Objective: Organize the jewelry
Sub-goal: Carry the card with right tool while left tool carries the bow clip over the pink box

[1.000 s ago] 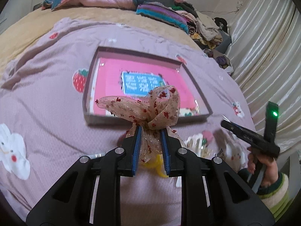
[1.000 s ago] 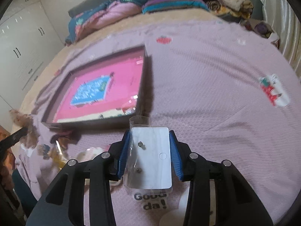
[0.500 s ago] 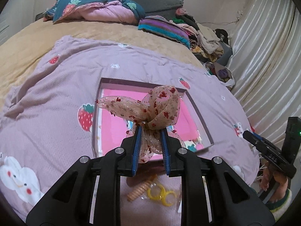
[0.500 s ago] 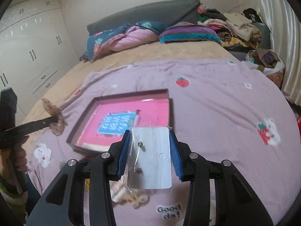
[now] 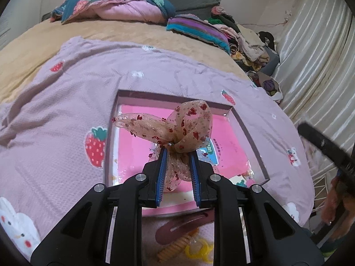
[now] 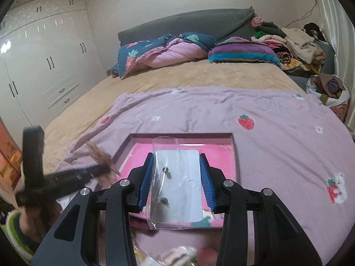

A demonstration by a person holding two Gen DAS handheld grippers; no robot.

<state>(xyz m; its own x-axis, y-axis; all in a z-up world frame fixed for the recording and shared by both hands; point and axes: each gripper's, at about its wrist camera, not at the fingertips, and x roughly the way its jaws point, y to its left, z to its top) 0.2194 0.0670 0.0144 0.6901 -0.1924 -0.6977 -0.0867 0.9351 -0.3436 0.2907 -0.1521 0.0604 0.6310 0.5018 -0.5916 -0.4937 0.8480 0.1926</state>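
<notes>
1. While both items are held in the air over the box (image 5: 124,133), the chief risk is judged to be a drop outside it: the bow (image 5: 177,130) is soft mesh pinched only at its knot and tail, so a slack grip or a jolt could let it slide out.
2. The packet (image 6: 177,184) is slick clear plastic gripped by its side edges; if the squeeze is uneven, it could buckle or twist and slip free, and the small studs inside could be lost on the blanket (image 6: 277,155).
3. A collision is also possible, since in the right view the left gripper (image 5: 177,153) is seen close by at 9 o'clock, blurred, over the same corner of the box.
4. The left gripper is closed narrowly on the bow; the loops stand up past the fingertips toward 12 o'clock, and the tail hangs between the blue pads (image 5: 160,175).
5. The right gripper (image 6: 177,168) is clamped on the packet, which fills the gap between its jaws and juts out toward 12 and 6 o'clock.
6. The box lies on the blanket directly beyond both tips, at 12 o'clock; a hair clip (image 5: 184,226) and other loose pieces are left at 6 o'clock, outside it.
</notes>
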